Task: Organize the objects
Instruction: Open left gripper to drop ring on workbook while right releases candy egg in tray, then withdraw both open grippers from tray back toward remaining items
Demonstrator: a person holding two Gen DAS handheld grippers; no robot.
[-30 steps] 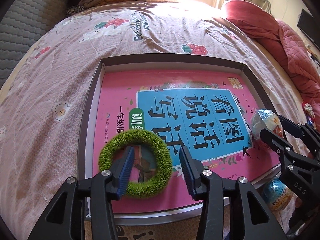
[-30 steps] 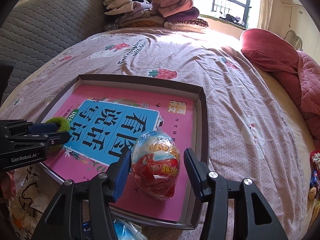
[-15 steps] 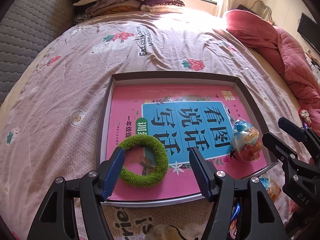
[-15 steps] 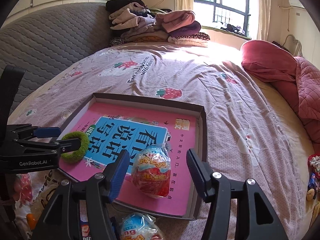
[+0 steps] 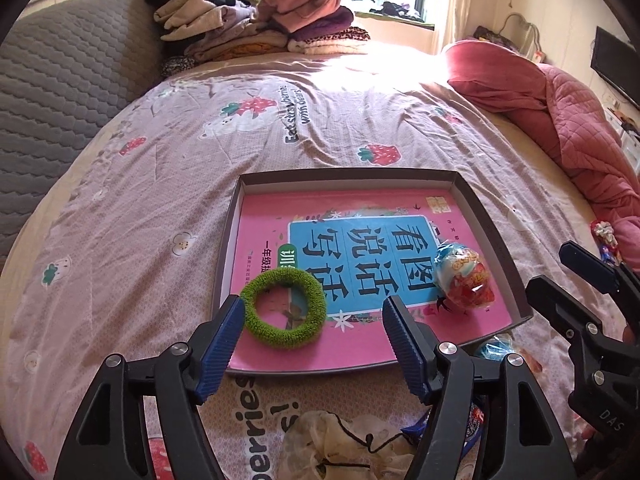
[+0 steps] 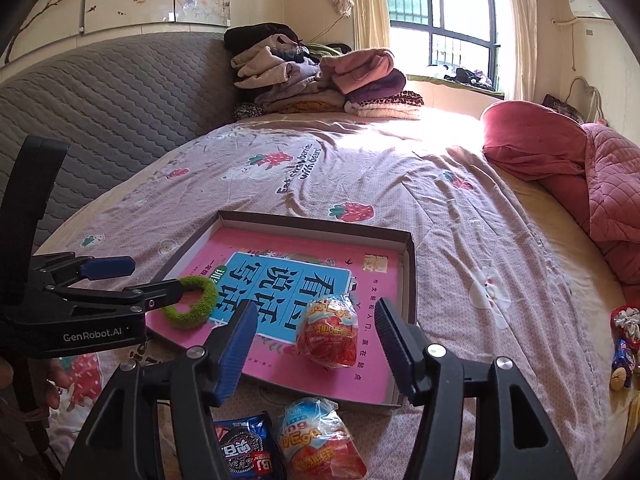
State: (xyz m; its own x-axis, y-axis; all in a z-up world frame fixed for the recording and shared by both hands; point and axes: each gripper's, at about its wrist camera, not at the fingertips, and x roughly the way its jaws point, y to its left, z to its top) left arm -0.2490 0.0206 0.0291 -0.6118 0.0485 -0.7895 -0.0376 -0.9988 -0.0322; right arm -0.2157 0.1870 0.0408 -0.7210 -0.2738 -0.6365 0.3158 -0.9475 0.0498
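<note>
A shallow grey box (image 5: 498,236) (image 6: 408,272) lies on the bed with a pink book (image 5: 360,216) (image 6: 280,248) inside. A green fuzzy ring (image 5: 285,309) (image 6: 191,303) lies on the book's near left corner. A wrapped toy egg (image 5: 464,276) (image 6: 328,330) lies on its near right corner. My left gripper (image 5: 316,344) (image 6: 132,280) is open and empty, just short of the ring. My right gripper (image 6: 316,350) (image 5: 560,268) is open and empty, just short of the egg.
A second wrapped egg (image 6: 320,440) and a dark snack packet (image 6: 244,452) lie on the bedsheet in front of the box. A mesh pouch (image 5: 344,444) lies below my left gripper. Folded clothes (image 6: 320,80) are stacked at the headboard. A red quilt (image 5: 560,92) lies right.
Both grippers have opened wider and pulled back and up from the box. The ring and the egg stay lying on the book.
</note>
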